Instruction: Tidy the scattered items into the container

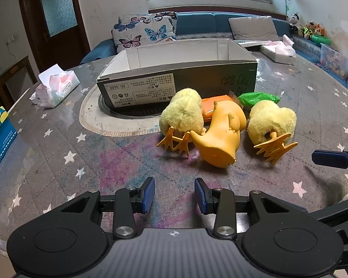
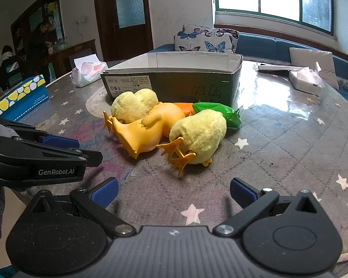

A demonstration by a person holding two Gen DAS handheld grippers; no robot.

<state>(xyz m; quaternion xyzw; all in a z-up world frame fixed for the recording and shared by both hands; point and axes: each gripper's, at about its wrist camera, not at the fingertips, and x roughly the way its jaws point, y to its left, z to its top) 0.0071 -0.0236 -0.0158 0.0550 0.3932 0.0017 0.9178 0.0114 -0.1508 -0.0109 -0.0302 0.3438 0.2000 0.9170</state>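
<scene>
Items to tidy, all lying on the table just in front of the box's near wall:
- Fuzzy chick, left (image 1: 182, 113), on its side, orange feet toward me.
- Rubber duck (image 1: 222, 134), tipped over between the two chicks, touching the left one.
- Fuzzy chick, right (image 1: 270, 121), on its side, feet toward me, just right of the duck.
- Orange packet (image 1: 208, 104), partly hidden behind the duck and left chick.
- Green packet (image 1: 258, 98), behind the right chick, near the box wall.

Container: cardboard box (image 1: 178, 86), open top, standing on a round mat (image 1: 92, 118). What I see of its inside is bare white wall; its floor is hidden, so I cannot say whether anything lies in it.

Tools:
- My left gripper (image 1: 174, 195), jaws partly spread and empty, hovering near the left chick and duck.
- My right gripper (image 2: 172, 192), jaws fully spread and empty, facing the right chick.

Risks, as I judge them: the five items are crowded, so closing on one may drag or pinch a neighbour. Soft fuzz may slip. The flat packets offer little to grip. My grippers sit close together and could collide. A low carry could catch the box's near wall.

Surroundings: star-patterned table (image 1: 69, 157), tissue pack (image 1: 55, 88) far left, blue carton (image 1: 0, 134) at the left edge.
</scene>
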